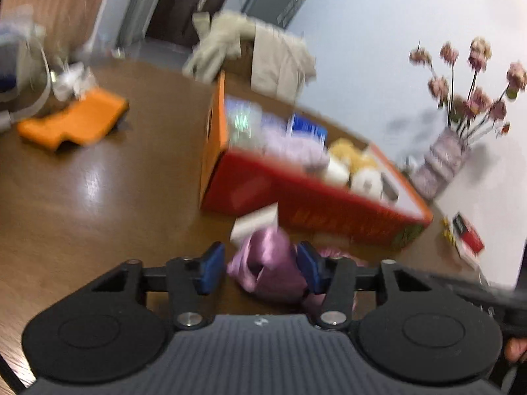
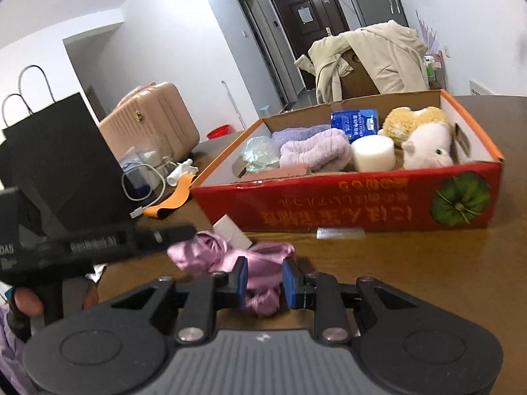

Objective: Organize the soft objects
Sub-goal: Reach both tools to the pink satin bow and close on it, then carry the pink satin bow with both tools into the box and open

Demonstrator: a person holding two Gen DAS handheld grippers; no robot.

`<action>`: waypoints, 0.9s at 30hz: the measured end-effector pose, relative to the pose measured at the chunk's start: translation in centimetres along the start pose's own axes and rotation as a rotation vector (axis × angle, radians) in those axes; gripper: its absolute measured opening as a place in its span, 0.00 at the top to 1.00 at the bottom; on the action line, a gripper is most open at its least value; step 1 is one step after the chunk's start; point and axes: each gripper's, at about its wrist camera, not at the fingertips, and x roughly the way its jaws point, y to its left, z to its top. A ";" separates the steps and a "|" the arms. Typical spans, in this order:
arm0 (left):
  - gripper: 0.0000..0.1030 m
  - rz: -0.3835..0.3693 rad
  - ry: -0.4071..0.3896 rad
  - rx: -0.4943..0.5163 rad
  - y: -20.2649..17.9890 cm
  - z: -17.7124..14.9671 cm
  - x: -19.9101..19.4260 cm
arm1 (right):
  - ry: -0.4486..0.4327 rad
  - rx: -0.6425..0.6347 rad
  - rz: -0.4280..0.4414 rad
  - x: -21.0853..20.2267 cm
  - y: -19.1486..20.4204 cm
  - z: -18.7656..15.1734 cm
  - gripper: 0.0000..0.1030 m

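A crumpled purple satin cloth (image 1: 270,266) (image 2: 260,270) lies on the brown table in front of the red cardboard box (image 1: 296,197) (image 2: 346,200). My left gripper (image 1: 262,268) is open, its blue pads either side of the cloth; this view is blurred. My right gripper (image 2: 263,281) has its blue pads closed against a fold of the same cloth. The box holds a lilac towel (image 2: 316,148), a white foam cylinder (image 2: 374,153), a blue packet (image 2: 354,123), a yellow plush (image 2: 411,120), a white plush (image 2: 426,146) and a clear bag (image 2: 258,153).
A small white box (image 2: 230,232) lies beside the cloth. An orange cloth (image 1: 75,120), a black paper bag (image 2: 62,161), cables, a pink suitcase (image 2: 151,121), a flower vase (image 1: 441,161) and a coat-draped chair (image 2: 372,62) surround the table.
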 end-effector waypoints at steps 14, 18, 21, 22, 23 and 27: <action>0.75 -0.075 0.024 0.004 0.8 -0.8 0.3 | 0.080 -0.074 -0.029 2.6 1.4 -1.5 0.88; 0.79 -0.115 0.023 0.004 0.6 -0.9 -0.1 | 0.047 -0.095 -0.044 1.3 2.0 -2.0 0.92; 0.79 -0.152 -0.021 0.027 -0.8 -1.1 -2.4 | -0.011 -0.116 -0.022 -1.6 2.4 -2.1 0.92; 0.79 -0.162 -0.031 0.027 -1.4 -1.0 -3.0 | -0.030 -0.114 -0.013 -2.6 2.2 -2.0 0.92; 0.79 -0.172 -0.042 0.033 -2.3 -1.0 -3.6 | -0.047 -0.109 -0.007 -3.4 2.0 -1.9 0.92; 0.79 -0.175 -0.088 0.108 -6.3 0.4 -4.4 | -0.117 -0.079 0.019 -6.4 0.0 -0.6 0.92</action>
